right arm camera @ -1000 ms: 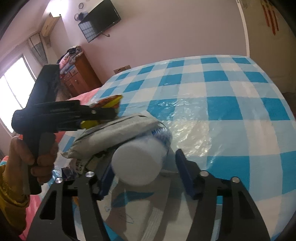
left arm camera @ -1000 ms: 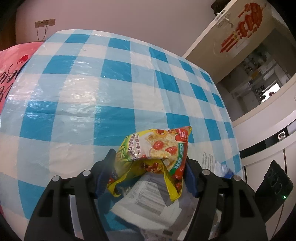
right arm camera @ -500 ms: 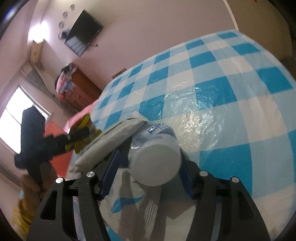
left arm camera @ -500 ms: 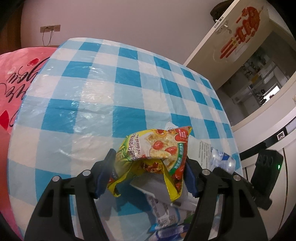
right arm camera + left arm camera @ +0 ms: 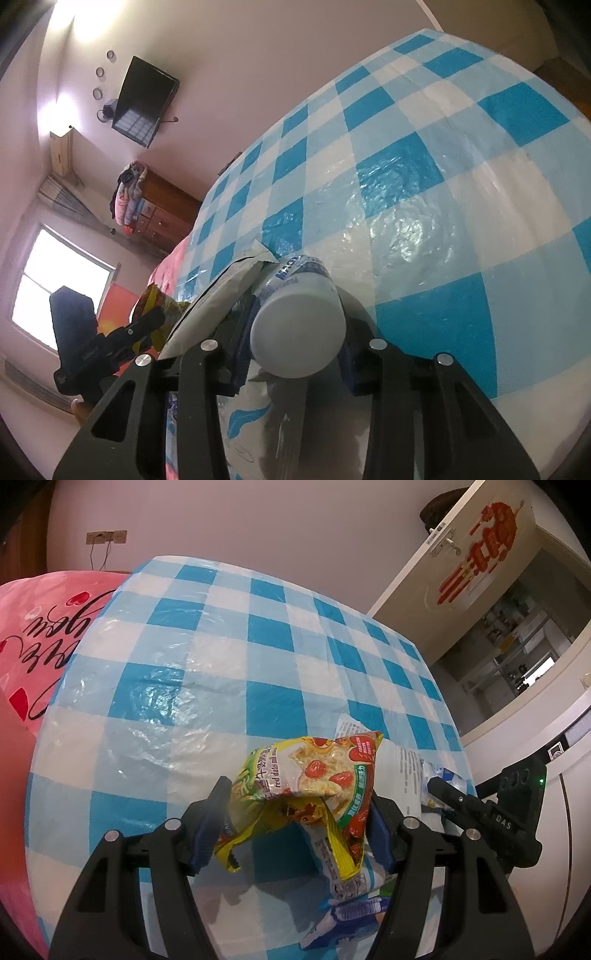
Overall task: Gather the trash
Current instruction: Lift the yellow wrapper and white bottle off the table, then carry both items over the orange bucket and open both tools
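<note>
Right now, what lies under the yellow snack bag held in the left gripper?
Under the yellow snack bag lie a printed white pouch and, lower, a blue and white wrapper on the checked tablecloth. The bag covers the pouch's upper part.

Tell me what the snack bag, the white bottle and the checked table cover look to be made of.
Snack bag: thin printed plastic film, glossy; it crumples and catches glare. Bottle: apparently matte white plastic, smooth base, with a printed blue label around it. Table cover: thin plastic sheet, shiny; it shows fine wrinkles and bright reflections rather than a cloth weave.
</note>
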`<state>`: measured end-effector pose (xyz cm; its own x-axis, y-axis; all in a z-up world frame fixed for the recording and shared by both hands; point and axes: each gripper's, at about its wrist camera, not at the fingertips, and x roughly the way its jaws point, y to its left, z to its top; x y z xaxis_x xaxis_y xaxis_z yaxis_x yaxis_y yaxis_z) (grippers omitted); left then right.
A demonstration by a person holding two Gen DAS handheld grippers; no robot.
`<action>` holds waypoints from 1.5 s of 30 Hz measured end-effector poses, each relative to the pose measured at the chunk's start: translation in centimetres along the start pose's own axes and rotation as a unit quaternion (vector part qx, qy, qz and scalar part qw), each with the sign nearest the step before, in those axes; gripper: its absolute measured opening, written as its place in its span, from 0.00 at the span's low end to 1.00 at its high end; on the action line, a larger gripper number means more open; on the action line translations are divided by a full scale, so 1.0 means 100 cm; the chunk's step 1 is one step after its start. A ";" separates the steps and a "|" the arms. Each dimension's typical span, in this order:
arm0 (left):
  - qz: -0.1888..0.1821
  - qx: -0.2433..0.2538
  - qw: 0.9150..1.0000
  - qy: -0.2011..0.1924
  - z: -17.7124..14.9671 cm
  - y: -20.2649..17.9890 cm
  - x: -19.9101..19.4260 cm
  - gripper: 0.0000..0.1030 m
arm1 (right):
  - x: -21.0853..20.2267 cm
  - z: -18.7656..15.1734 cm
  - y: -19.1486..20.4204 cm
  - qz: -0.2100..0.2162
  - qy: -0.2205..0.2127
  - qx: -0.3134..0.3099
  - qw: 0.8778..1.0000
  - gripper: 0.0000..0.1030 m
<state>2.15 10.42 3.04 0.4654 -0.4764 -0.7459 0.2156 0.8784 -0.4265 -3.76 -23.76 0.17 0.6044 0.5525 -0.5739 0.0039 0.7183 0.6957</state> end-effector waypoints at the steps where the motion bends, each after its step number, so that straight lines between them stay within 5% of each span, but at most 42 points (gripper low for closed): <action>1: -0.001 -0.001 1.000 -0.001 -0.001 0.001 -0.001 0.66 | -0.002 0.000 0.001 0.000 -0.002 -0.001 1.000 0.38; 13: -0.016 0.003 0.999 -0.029 -0.006 0.004 -0.028 0.66 | -0.047 0.005 0.026 -0.026 -0.075 -0.045 0.996 0.37; 23: -0.027 0.011 0.997 -0.066 -0.006 -0.001 -0.067 0.66 | -0.067 0.013 0.070 -0.002 -0.096 -0.075 0.993 0.37; 38: -0.004 0.004 0.990 -0.142 0.001 0.022 -0.147 0.66 | -0.036 0.020 0.175 0.093 -0.042 -0.127 0.987 0.37; 45: 0.046 -0.029 0.980 -0.191 0.002 0.063 -0.200 0.66 | 0.003 0.017 0.257 0.138 0.003 -0.189 0.972 0.37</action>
<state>-5.60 25.48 15.35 0.7701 -0.3375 -0.5414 0.1145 0.9080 -0.4031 -2.10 -5.84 18.56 0.5362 0.7484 -0.3904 -0.4519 0.6452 0.6161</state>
